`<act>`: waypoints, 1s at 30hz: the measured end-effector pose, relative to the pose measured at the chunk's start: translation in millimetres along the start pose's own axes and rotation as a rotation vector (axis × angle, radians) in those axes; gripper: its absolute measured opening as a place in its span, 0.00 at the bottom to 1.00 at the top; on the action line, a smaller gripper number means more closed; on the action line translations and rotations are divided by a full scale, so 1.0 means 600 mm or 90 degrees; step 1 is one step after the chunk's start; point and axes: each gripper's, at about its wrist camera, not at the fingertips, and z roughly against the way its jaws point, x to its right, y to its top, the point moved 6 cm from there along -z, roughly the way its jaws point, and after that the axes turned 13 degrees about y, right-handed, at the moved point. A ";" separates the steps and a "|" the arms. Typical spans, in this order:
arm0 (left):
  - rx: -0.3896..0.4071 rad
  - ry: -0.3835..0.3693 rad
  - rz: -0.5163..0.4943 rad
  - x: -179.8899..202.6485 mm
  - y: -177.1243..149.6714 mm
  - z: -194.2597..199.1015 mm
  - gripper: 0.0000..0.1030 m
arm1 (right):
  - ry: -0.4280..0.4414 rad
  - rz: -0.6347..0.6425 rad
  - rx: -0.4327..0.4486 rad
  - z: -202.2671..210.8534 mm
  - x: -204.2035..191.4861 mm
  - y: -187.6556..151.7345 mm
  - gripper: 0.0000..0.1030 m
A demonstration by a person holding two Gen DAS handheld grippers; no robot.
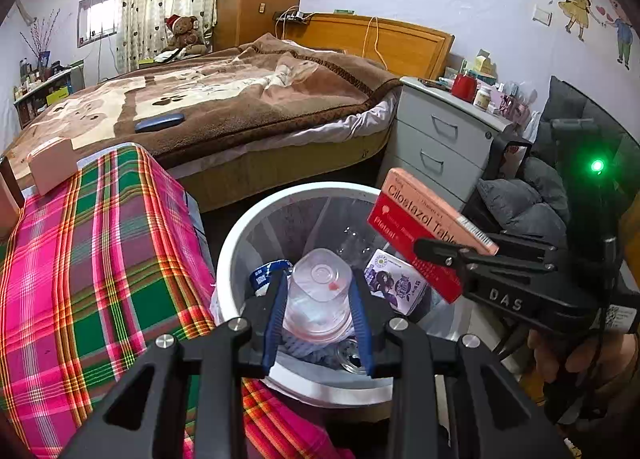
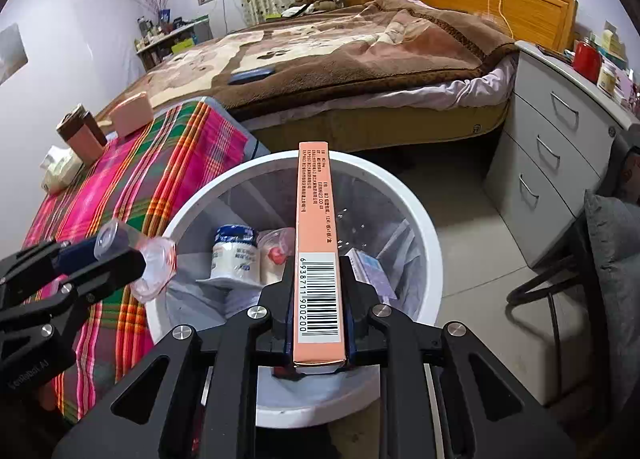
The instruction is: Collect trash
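Left wrist view: my left gripper [image 1: 320, 291] is pinching a crumpled clear plastic bottle [image 1: 320, 295] between its blue pads [image 1: 276, 319]. The bottle's long axis runs along the fingers, and its round end faces the camera. It hangs over the open mouth of the white trash bin [image 1: 240, 227], just above the rubbish inside. A purple-printed carton [image 1: 394, 283] lies in the bin to the right. My right gripper [image 1: 438, 255] comes in from the right edge, clamped on a red-and-pink medicine box [image 1: 420, 227]. The box is tilted, its long axis sloping from upper left to lower right, above the bin's right rim. A plaid cloth [image 1: 88, 267] covers the surface left of the bin.

Right wrist view: my right gripper [image 2: 318, 291] has its jaws nearly pressed together on the medicine box [image 2: 316, 227], narrow barcode side up. The long axis points straight ahead, away from the camera, and the far end reaches over the bin's far rim. The box is over the trash bin [image 2: 192, 203]. A white jar with a blue lid [image 2: 234, 255] sits in the bin. My left gripper [image 2: 140, 259] enters from the left, gripping the clear bottle [image 2: 154, 267] at the bin's left rim, beside the plaid cloth [image 2: 160, 179].
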 end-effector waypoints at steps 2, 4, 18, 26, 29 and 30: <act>-0.004 0.000 0.002 -0.001 0.000 -0.003 0.50 | 0.004 0.003 0.007 0.009 0.003 -0.004 0.20; -0.002 -0.001 0.010 -0.003 -0.001 0.000 0.54 | 0.010 0.001 0.014 0.014 0.003 -0.003 0.24; 0.029 0.035 0.045 -0.042 -0.009 0.060 0.57 | 0.007 0.010 0.096 0.069 -0.030 -0.001 0.66; 0.068 0.135 0.075 -0.097 -0.048 0.137 0.63 | -0.022 0.033 0.165 0.125 -0.085 -0.036 0.66; 0.082 0.186 0.079 -0.111 -0.063 0.165 0.63 | -0.036 0.051 0.188 0.144 -0.109 -0.049 0.66; 0.089 0.197 0.081 -0.115 -0.069 0.175 0.64 | -0.040 0.055 0.198 0.152 -0.118 -0.058 0.66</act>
